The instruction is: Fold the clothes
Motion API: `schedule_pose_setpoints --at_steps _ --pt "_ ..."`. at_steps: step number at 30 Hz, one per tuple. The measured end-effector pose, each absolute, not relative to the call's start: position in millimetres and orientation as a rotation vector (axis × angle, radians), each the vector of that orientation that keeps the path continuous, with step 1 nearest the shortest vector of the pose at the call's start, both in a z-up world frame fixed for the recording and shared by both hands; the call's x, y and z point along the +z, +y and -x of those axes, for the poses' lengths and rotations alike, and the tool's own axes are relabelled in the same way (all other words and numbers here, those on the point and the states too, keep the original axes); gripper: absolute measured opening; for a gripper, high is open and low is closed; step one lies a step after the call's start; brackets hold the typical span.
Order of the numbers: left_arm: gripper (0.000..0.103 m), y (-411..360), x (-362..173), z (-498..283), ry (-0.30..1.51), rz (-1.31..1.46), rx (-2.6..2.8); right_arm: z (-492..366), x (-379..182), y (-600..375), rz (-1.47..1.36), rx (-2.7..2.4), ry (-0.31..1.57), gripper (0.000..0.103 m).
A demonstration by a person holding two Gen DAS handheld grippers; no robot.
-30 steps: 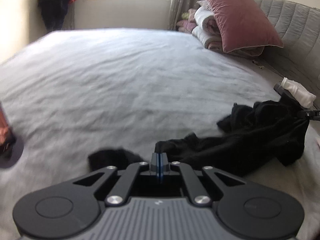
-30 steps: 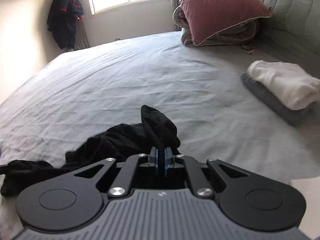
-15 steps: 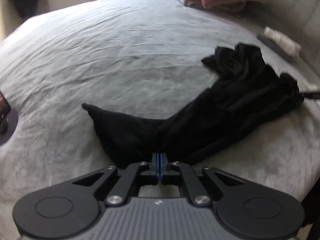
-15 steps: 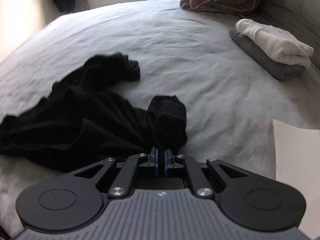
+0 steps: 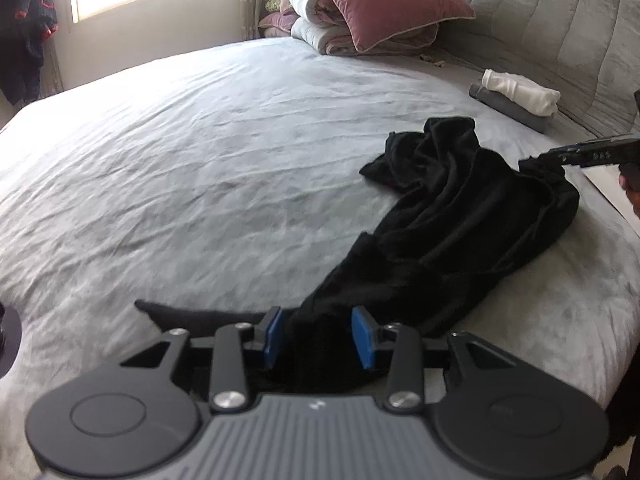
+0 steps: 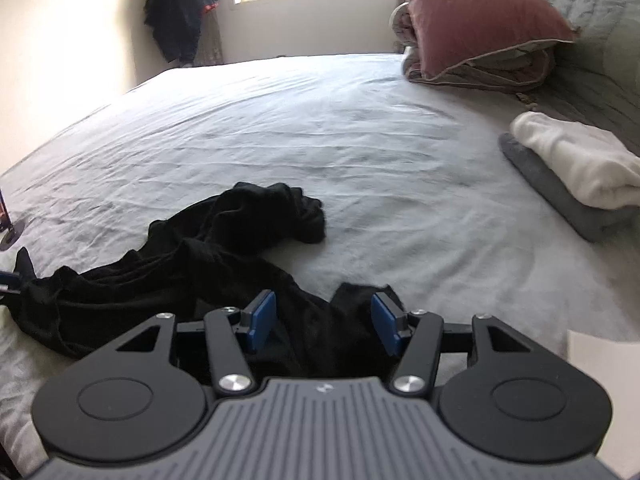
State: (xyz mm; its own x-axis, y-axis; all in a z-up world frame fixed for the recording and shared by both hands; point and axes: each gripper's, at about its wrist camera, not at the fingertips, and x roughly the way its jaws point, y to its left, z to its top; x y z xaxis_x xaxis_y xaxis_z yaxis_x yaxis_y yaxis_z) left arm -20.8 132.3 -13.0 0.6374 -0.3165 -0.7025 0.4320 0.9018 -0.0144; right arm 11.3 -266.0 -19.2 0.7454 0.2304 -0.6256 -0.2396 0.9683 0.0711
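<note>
A black garment [image 5: 452, 216] is seen stretched in a rumpled band across the near part of a grey-sheeted bed [image 5: 208, 152], one end lying between the blue pads of the left tool [image 5: 319, 336], the other between those of the right tool [image 6: 323, 326]. Both tools are shown with their jaws opening; cloth lies in each gap, and the pads appear to stand clear of it, though black fabric against black metal makes contact hard to judge. In the left wrist view the right tool's tip is glimpsed at the garment's far end. A folded white item [image 6: 576, 160] is stacked on a folded grey one [image 6: 560, 196] near the quilted headboard [image 5: 560, 28], well apart from the garment. A pink pillow [image 6: 476, 16] is propped on rolled bedding.
</note>
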Motion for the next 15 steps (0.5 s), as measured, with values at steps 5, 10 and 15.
schedule_pose_setpoints --at_steps 5,10,15 --pt "0.037 130 -15 7 0.747 -0.113 -0.448 -27 -29 -244 0.111 0.333 0.658 0.057" --pt "0.032 128 -22 -5 0.790 -0.091 -0.472 -40 -38 -231 0.175 0.389 0.671 0.057" --pt "0.027 124 -34 -7 0.829 -0.118 -0.478 -51 -55 -216 0.292 0.401 0.712 0.057"
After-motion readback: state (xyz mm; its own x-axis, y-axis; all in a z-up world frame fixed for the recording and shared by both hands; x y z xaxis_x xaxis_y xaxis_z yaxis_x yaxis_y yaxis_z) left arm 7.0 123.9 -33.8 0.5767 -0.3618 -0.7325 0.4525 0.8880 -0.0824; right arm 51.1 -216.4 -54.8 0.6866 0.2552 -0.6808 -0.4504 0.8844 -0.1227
